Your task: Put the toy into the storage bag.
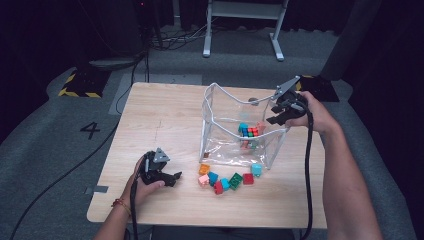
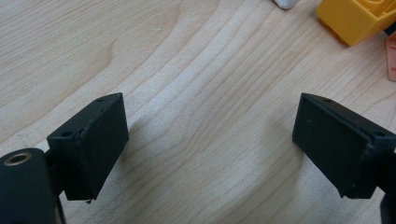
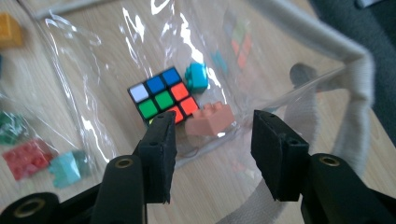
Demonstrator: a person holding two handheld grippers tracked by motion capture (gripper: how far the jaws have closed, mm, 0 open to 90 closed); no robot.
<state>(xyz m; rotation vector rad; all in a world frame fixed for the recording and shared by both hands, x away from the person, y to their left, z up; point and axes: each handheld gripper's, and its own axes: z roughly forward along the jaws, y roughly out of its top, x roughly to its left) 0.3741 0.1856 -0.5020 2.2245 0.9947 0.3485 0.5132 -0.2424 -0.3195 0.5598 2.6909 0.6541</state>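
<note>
Right tongs [image 3: 210, 154] parted above pink brick [image 3: 211, 119].

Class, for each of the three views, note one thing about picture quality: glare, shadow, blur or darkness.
High view: dark surroundings, lit table. Left gripper view: soft shadows beside the left gripper jaws; yellow brick slightly blurred. Right gripper view: white glare streaks on the clear bag; its strap is out of focus.

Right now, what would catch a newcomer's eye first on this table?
The clear bag standing open mid-table, with a colour cube, a teal brick and a pink brick inside. The right gripper hangs open over its rim; loose bricks lie in front, near the open left gripper.
</note>
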